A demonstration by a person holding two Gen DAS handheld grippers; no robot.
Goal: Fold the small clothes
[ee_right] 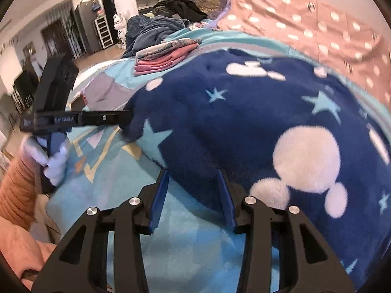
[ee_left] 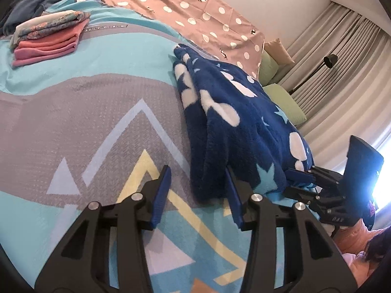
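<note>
I can read one label clearly: white lettering that looks like "GenRobot.AI" on the side of the left gripper (ee_right: pixel 80 119), seen from the right wrist camera. Next to it, at the gripper's rear end, sits a small white logo I cannot make out. From the left wrist camera, the right gripper (ee_left: pixel 303 174) carries short raised letters on its black body, roughly "DAS", though blur leaves me unsure. A printed strip of small characters runs across the bedspread (ee_left: pixel 105 28); it is too small to read.
</note>
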